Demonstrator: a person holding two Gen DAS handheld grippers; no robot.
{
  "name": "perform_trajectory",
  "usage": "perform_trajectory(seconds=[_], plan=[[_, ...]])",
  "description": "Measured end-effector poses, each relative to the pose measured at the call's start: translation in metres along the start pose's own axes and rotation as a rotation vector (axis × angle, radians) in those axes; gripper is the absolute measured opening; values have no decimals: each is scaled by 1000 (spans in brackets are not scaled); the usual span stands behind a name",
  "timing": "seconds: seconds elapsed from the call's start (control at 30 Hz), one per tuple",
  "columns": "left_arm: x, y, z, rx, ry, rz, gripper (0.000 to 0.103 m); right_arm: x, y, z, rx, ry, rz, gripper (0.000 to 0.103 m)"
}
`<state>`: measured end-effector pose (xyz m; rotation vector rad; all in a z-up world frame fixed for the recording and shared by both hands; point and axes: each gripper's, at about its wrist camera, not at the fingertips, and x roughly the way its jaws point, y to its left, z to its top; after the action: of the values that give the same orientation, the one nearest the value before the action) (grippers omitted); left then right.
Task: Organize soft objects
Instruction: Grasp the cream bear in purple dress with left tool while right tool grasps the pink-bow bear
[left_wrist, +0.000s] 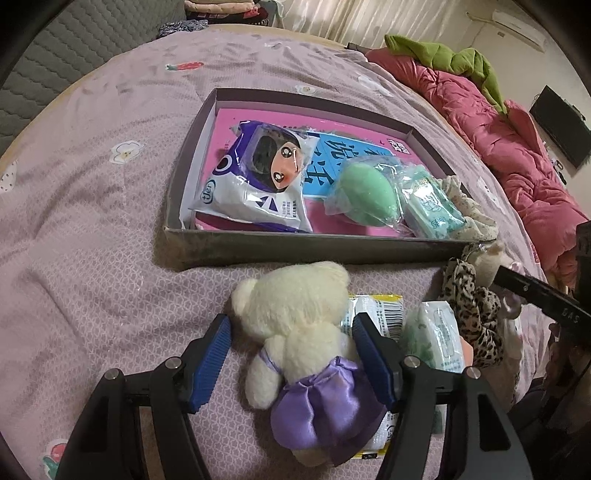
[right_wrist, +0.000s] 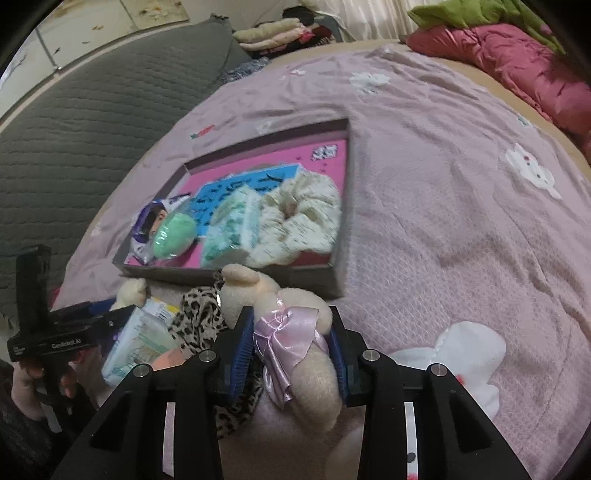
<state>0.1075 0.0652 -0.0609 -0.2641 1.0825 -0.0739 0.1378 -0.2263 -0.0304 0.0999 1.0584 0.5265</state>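
While my right claw (right_wrist: 291, 349) pinches the pink-skirted plush bear (right_wrist: 295, 332) at lower centre, pads on its waist, I should lift it clear of the leopard-print cloth (right_wrist: 201, 321) before carrying it to the shallow box (right_wrist: 341, 206). My left claw (left_wrist: 291, 345), spread wide, straddles the purple-skirted bear (left_wrist: 295, 317) unpressed; it should squeeze its torso.

The white-and-purple plastic pouch printed with a cartoon face (left_wrist: 255, 177), lying at 9 o'clock inside the dark shallow cardboard box (left_wrist: 295, 247), carries the round logo "tjen". The black handheld gripper body (right_wrist: 55, 343) in the right wrist view reads "Genrobot.AI". The blue printed sheet (left_wrist: 328, 155) bears large Chinese characters, too distorted to read. Barcodes show nearby; their digits are illegible.
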Motion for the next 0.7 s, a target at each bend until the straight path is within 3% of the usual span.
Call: perform_trajectory(seconds=[0.27, 0.43, 0.7], plan=[[-1, 5, 1, -38, -3, -24, 60, 10, 1, -5, -24, 51, 16, 38], [-3, 8, 2, -57, -7, -40, 53, 18, 10, -9, -96, 86, -30, 38], [-9, 5, 1, -37, -21, -41, 50, 13, 9, -7, -92, 72, -26, 35]])
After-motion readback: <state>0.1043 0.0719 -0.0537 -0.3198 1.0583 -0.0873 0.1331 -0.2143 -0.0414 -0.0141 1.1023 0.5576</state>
